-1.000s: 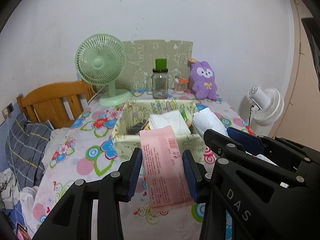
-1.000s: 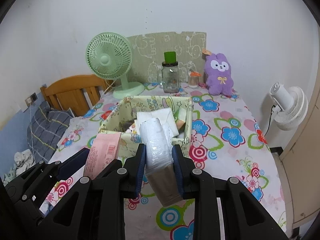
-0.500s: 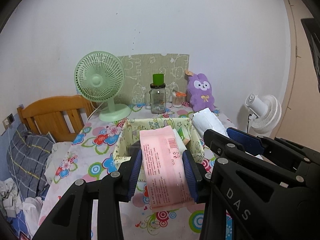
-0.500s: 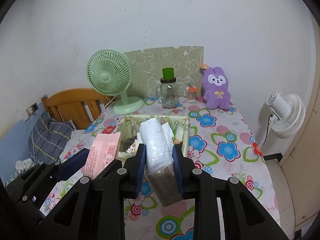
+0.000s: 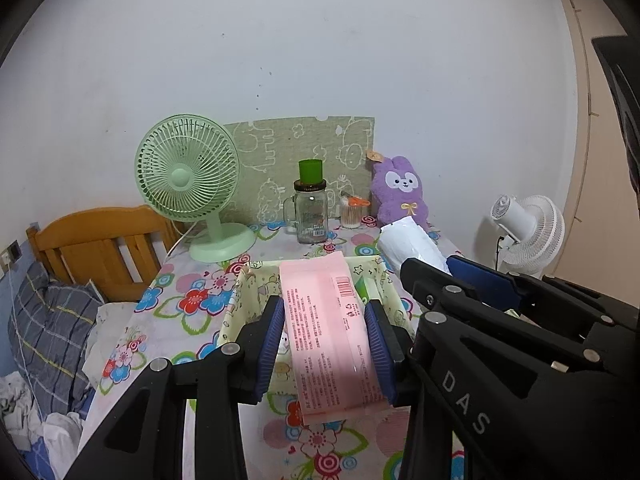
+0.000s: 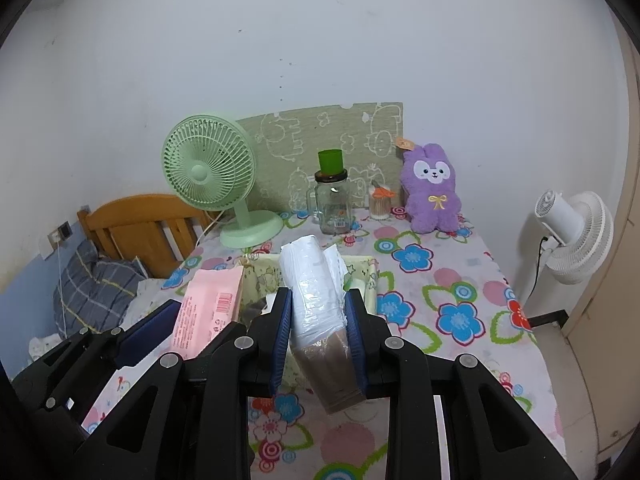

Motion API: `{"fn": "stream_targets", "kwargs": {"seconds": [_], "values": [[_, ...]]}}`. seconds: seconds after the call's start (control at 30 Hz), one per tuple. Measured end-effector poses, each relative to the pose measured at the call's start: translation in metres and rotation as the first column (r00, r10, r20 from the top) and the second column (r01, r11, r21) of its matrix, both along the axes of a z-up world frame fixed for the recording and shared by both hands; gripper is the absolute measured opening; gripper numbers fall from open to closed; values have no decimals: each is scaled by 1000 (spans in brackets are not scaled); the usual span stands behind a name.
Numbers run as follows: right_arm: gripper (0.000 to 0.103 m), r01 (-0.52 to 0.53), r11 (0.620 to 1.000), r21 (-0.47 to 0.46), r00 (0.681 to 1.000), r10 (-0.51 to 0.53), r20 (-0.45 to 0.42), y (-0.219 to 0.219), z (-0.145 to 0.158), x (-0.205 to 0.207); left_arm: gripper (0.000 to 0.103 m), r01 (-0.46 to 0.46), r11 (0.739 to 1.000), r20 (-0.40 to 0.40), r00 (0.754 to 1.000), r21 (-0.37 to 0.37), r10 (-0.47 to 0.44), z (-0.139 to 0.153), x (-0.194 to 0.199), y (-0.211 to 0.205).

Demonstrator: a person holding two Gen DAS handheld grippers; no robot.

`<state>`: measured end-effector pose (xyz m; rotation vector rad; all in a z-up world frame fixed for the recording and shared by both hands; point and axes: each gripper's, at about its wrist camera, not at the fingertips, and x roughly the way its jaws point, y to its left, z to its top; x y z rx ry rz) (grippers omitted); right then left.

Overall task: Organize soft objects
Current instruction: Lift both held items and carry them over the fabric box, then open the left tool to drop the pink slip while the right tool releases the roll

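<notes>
Both packs hang over the worktop's near edge, long axes pointing at the fabric storage box point(image 5: 256, 300) just beyond: left gripper point(image 5: 326, 344) fingers pinch the pink tissue pack point(image 5: 328, 332), right gripper point(image 6: 318, 340) fingers squeeze the clear-wrapped white pack point(image 6: 316, 300).

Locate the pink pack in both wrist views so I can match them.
Left wrist: pink pack centre, low, clamped in the left gripper, in front of the basket.
Right wrist: pink pack lower left, beside the basket.
Shared landmark: green fan at the table's back left.
</notes>
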<state>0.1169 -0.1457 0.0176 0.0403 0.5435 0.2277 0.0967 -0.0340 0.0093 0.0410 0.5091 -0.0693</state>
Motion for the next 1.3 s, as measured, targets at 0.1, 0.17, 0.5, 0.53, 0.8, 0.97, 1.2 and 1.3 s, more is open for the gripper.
{"fn": "stream_targets", "kwargs": {"seconds": [0.1,0.17,0.5,0.53,0.8,0.97,1.2,1.3], "values": [[30,-8,1000,5,1000,8,1,2,-5,9,43,0,1000,4,1000,1,0,-4,8,2],[30,-12,1000,7,1000,12,4,4,-10,16,43,-4,1000,9,1000,2,4,-9,14,3],[30,-9,1000,23,1000,8,15,13,-29,47,43,0,1000,18,1000,6,0,-25,43,13],[30,-3,1000,23,1000,2,18,13,-30,50,43,2,1000,20,1000,-2,-2,-27,47,14],[30,-32,995,91,999,36,-40,18,-49,81,44,-33,999,-22,999,-9,33,-42,73,22],[30,-8,999,43,998,10,-55,27,-55,96,45,-39,999,-31,999,-18,39,-50,82,26],[30,-8,1000,25,996,10,-93,32,-67,111,66,-56,998,-68,996,-19,55,-61,97,32],[30,-12,1000,16,995,14,-102,34,-71,113,72,-66,998,-76,995,-2,66,-64,98,33]]}}
